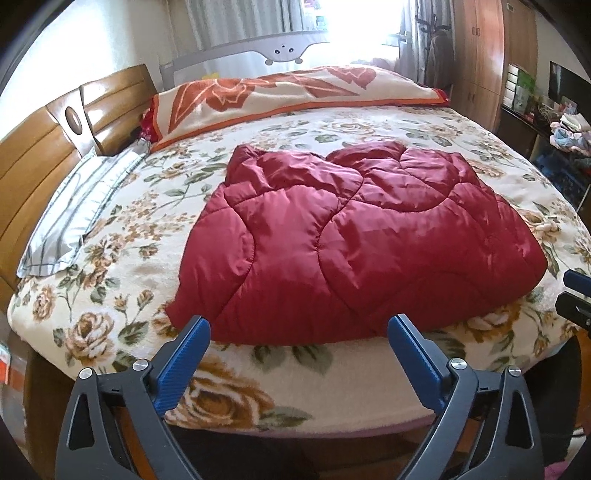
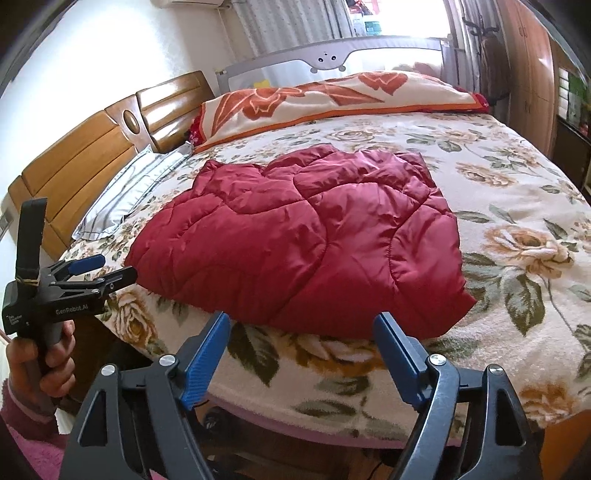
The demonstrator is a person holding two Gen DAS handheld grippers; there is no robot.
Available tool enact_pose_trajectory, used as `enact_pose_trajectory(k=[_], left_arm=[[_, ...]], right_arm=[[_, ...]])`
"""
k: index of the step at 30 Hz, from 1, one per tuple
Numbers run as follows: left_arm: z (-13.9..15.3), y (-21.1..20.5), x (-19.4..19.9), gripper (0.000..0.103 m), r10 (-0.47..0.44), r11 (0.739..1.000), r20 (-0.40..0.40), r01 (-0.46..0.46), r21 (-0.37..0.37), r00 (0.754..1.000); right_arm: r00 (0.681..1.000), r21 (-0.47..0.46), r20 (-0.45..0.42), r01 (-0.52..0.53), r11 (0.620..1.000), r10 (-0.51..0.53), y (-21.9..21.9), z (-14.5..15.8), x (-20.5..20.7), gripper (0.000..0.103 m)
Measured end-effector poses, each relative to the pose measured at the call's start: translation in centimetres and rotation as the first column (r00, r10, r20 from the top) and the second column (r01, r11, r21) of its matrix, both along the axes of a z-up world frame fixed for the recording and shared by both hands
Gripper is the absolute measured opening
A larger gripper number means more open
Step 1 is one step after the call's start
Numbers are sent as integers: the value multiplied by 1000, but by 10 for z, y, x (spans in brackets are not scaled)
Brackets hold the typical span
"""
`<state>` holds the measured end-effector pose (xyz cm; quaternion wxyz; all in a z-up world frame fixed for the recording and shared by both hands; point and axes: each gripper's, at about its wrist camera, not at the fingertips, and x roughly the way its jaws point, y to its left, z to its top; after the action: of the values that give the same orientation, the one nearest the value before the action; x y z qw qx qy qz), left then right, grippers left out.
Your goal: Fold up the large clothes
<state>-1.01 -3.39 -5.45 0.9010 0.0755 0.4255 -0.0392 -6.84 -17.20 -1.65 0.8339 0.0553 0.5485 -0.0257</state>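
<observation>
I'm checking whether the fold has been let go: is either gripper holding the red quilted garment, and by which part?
Nothing is held. The left gripper and right gripper both stand open, just short of the near edge of the red quilted garment.

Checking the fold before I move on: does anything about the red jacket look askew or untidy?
Mostly tidy. The red quilted jacket lies folded on the floral bedspread, but its far edge is bunched and uneven, not squared.

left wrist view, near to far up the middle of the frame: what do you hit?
Left gripper, open and empty → front edge of the floral bedspread → red quilted jacket → more floral bedspread → orange-and-cream folded blanket → grey bed rail → curtained window.
</observation>
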Motion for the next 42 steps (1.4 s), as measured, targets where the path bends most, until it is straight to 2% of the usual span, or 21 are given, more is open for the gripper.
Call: enact_pose_trajectory(k=[9,16,25,42], left_arm=[[14,-7,-15,101,-23,999,50,21,42,998],[19,-6,-16,102,-35,998,37,34,47,999],[24,-7,-15,102,-65,996,25,63,61,998],[-1,-24,38,102,-74,994,-71,79,69,995]], right_arm=[[999,-7,17,-28,1000,28,7,13,-1,82],[998,-12,19,-62,998,62,12,23,2,91],[996,-3,-4,-92,996,92,14,28,6,93],[996,-2,-74,-51,999,51,-1,-9,41,95]])
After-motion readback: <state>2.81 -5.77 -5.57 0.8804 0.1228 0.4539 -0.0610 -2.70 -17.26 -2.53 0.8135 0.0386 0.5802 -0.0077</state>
